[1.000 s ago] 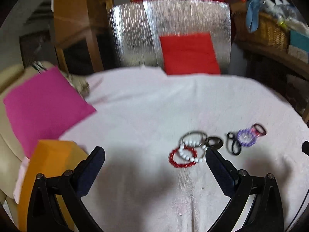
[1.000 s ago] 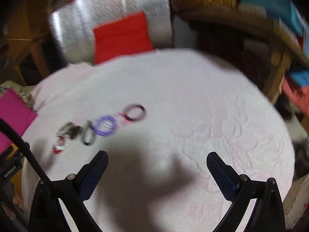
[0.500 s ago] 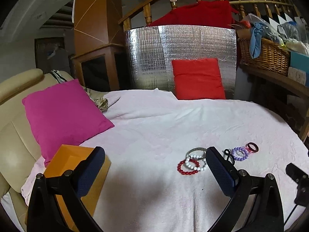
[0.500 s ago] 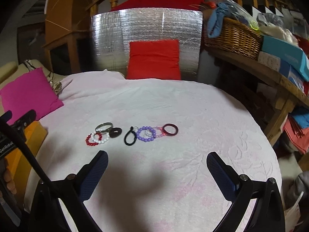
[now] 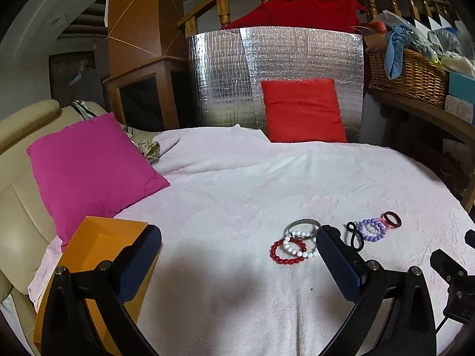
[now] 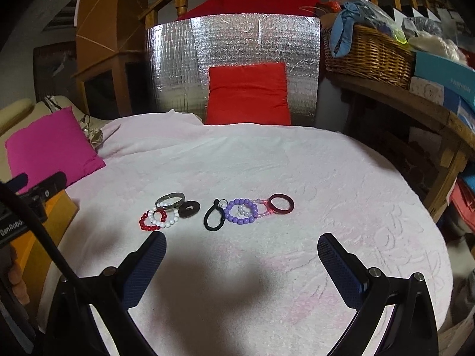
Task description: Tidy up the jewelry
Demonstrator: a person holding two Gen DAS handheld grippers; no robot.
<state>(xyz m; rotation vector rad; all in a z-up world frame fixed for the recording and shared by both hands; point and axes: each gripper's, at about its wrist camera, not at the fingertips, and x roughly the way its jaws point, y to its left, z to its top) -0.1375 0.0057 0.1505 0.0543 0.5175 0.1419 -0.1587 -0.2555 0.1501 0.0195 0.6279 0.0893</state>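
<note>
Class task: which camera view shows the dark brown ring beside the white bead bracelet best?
The right wrist view: the dark brown ring lies fully visible there. In the left wrist view, the left hand-held gripper finger hides it.

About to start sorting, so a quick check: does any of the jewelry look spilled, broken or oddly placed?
Nothing looks broken or spilled. The pieces lie in a loose row on the pink cloth, some overlapping: the white bead bracelet lies across the red bead bracelet.

Red bracelet (image 6: 147,222), white bracelet (image 6: 164,219), purple bracelet (image 6: 241,211), orange box (image 5: 98,252), pink cloth (image 6: 267,163).
</note>
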